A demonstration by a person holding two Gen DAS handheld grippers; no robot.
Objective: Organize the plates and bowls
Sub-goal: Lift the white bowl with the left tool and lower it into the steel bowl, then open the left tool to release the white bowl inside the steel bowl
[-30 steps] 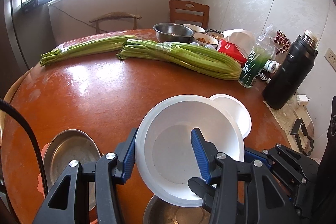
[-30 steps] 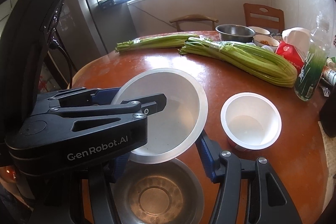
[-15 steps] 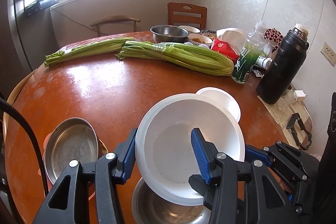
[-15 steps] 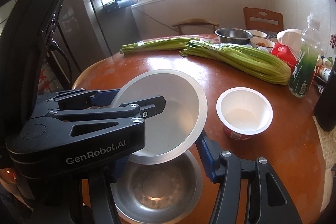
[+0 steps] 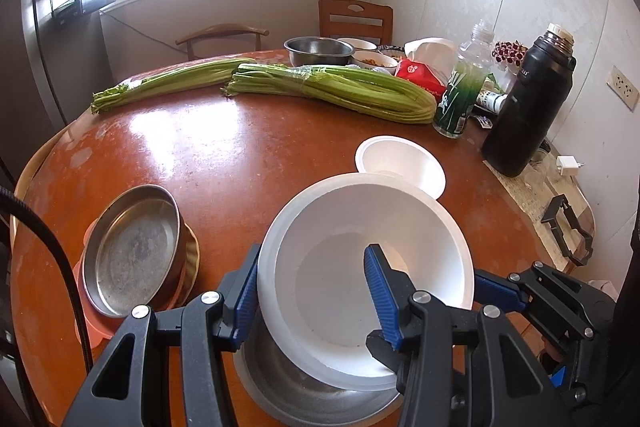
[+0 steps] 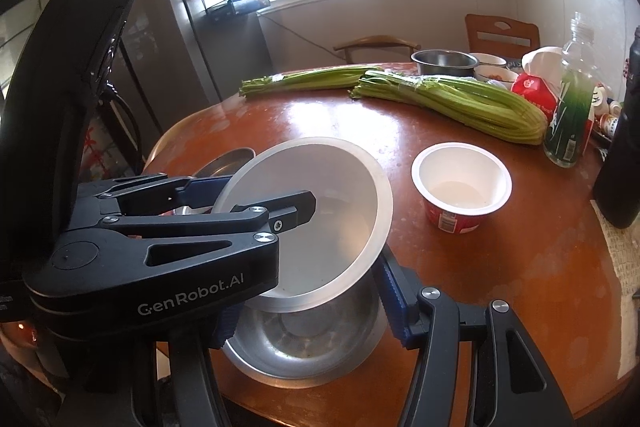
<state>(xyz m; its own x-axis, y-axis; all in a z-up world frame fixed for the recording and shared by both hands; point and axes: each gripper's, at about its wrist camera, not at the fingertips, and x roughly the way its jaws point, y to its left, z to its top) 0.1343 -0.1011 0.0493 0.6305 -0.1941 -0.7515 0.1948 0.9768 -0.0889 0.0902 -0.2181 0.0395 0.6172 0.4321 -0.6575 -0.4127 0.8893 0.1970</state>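
Left wrist: left fingers [image 5: 382, 283] pinch one white bowl [image 5: 360, 267]; right fingers [image 6: 390, 291] wide.

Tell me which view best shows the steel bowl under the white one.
Right wrist view. The steel bowl shows most of its inside and front rim below the tilted white bowl, which the left hand-held gripper clamps by its rim. In the left wrist view only a sliver of it shows beneath the white bowl.

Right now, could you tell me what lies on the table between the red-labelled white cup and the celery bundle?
Nothing: in the right wrist view, bare tabletop runs from the cup to the celery bundle.
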